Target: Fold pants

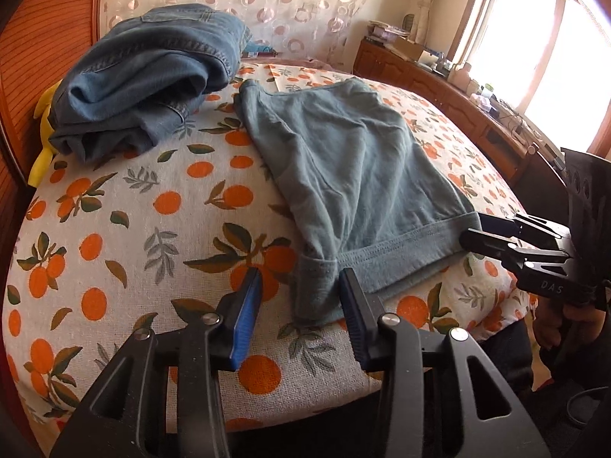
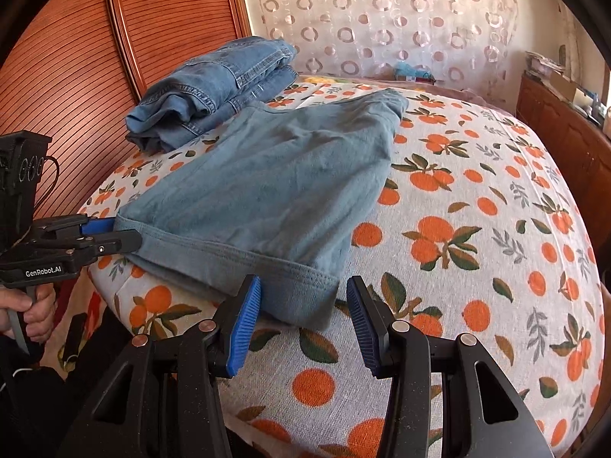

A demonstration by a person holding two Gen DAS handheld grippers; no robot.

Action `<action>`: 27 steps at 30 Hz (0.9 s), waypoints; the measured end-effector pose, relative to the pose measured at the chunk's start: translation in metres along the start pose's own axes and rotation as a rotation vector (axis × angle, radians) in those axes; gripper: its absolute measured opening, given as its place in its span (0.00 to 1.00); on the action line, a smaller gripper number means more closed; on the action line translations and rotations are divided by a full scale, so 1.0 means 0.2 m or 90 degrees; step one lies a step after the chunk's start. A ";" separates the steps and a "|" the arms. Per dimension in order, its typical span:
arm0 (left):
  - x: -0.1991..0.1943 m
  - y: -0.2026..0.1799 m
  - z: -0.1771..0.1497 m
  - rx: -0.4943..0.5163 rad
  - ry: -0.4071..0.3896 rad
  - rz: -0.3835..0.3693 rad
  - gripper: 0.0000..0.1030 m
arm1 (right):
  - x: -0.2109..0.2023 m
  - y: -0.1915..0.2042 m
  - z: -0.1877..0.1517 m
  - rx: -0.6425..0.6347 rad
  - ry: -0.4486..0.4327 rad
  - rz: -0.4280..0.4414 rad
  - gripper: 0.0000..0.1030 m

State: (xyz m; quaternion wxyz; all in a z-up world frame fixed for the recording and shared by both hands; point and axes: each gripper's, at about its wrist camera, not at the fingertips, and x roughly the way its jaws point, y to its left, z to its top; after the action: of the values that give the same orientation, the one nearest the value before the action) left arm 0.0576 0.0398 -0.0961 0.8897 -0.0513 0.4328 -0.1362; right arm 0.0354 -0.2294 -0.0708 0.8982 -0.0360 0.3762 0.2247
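- Left gripper [image 1: 300, 290], at the bottom of its frame, has jaws wide around one waistband corner of the teal pants [image 1: 355, 160].
- Right gripper [image 2: 303, 297] likewise gapes at the other corner.
- Pants lie folded mid-frame on the orange-print bed [image 1: 152, 229].
- Folded jeans [image 1: 152, 76] sit upper left.

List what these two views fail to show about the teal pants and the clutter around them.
- Teal pants: underside and fold layers, hidden by the top layer, both views.
- Yellow object: mostly covered by the folded jeans, left view.
- Sideboard items: too small, glare-washed, left view.
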 end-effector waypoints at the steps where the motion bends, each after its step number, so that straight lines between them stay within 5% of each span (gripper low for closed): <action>1: 0.00 0.00 0.00 -0.001 0.000 -0.001 0.42 | 0.00 0.00 0.00 0.000 0.002 0.004 0.47; 3: 0.00 -0.01 -0.01 0.001 0.000 -0.007 0.38 | 0.00 0.01 -0.01 -0.004 0.002 0.007 0.46; 13: -0.02 -0.02 -0.04 0.017 -0.007 -0.044 0.15 | -0.03 -0.02 -0.04 0.009 -0.011 0.040 0.12; 27: -0.11 -0.09 -0.10 0.021 0.011 -0.094 0.12 | -0.26 -0.04 -0.14 0.021 -0.025 0.065 0.09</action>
State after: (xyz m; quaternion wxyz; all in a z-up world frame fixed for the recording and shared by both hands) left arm 0.0250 0.0297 -0.0886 0.8741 -0.0677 0.4331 -0.2090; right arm -0.0111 -0.2623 -0.0564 0.8932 0.0026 0.3634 0.2648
